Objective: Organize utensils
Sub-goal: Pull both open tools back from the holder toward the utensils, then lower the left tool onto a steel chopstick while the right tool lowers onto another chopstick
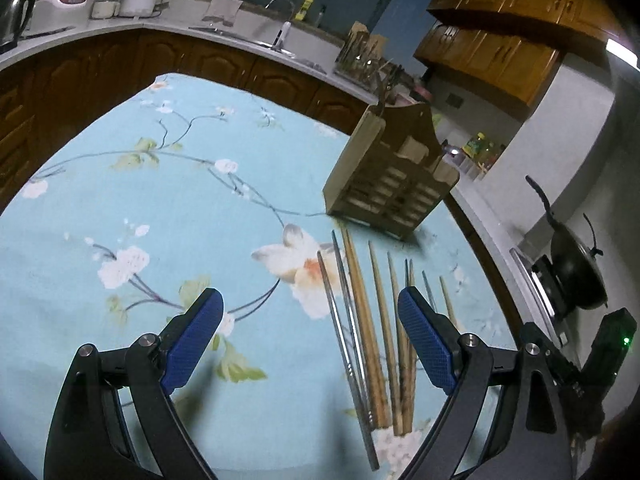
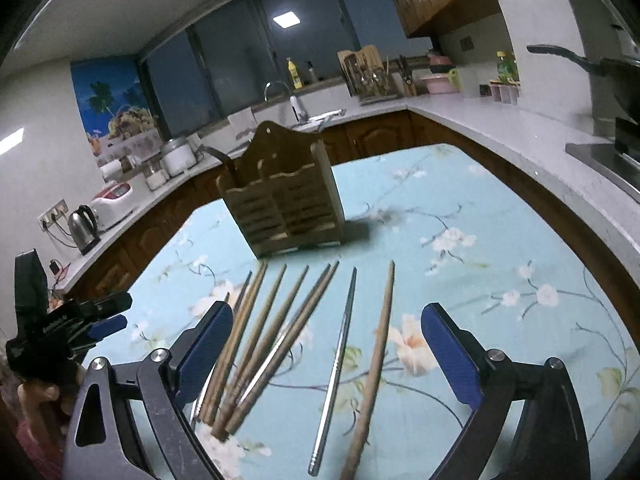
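Several wooden and metal chopsticks [image 1: 362, 340] lie side by side on the blue floral tablecloth [image 1: 180, 208], tips toward a slatted wooden utensil holder [image 1: 390, 184]. My left gripper [image 1: 310, 292] hovers open above the cloth, some chopsticks between its pads and the rest under the right pad, none touched. In the right wrist view my right gripper [image 2: 328, 308] is open above the same row. A metal chopstick [image 2: 336, 368] and a wooden chopstick [image 2: 374, 360] lie between its fingers, and the bundle [image 2: 260, 344] lies by the left pad. The holder [image 2: 288, 204] stands beyond, a dark handle [image 2: 224, 160] rising from it.
The left gripper [image 2: 120, 314] shows at the left edge of the right wrist view. An L-shaped counter [image 2: 500, 128] with wooden cabinets runs around the table. It carries a kettle [image 2: 82, 226], jars, a sink tap [image 2: 280, 92] and a black pan [image 1: 576, 276] on the stove.
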Available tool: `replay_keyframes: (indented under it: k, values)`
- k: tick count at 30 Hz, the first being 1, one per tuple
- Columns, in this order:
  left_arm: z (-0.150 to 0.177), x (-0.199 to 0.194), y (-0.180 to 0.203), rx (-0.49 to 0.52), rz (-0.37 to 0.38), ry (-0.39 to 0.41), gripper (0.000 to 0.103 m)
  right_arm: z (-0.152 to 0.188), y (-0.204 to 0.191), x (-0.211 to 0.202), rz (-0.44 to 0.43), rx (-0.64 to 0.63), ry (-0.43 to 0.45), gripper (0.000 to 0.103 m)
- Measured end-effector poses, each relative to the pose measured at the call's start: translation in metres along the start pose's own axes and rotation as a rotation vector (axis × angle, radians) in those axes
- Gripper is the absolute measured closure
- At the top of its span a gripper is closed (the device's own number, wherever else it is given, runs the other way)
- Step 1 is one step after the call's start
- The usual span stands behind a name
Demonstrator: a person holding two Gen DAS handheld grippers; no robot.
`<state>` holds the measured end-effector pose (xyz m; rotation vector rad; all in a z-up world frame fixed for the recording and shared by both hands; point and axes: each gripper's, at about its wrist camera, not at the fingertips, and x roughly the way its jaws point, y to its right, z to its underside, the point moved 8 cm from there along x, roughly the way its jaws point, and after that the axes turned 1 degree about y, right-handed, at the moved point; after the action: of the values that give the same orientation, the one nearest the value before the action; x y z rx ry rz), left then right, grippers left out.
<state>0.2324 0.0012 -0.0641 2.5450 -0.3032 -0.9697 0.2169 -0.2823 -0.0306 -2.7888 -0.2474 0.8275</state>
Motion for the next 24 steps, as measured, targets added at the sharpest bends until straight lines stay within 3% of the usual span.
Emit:
replay_keyframes:
  k: [15,19,23,24]
  values:
    - [-0.002,0.02,0.005,0.036,-0.036,-0.072,0.012,0.001,-0.006,0.02,0.01,-0.003,-0.042,0.009]
    - [-0.007,0.031,0.01,0.075,-0.051,-0.094,0.019,-0.003,-0.011,0.032,-0.002,-0.002,-0.061,0.031]
    - [-0.008,0.045,0.017,0.105,-0.045,-0.141,0.034,-0.002,-0.013,0.051,-0.012,0.023,-0.12,0.052]
    - [-0.008,0.049,0.019,0.111,-0.043,-0.154,0.037,-0.001,-0.014,0.058,-0.015,0.026,-0.144,0.054]
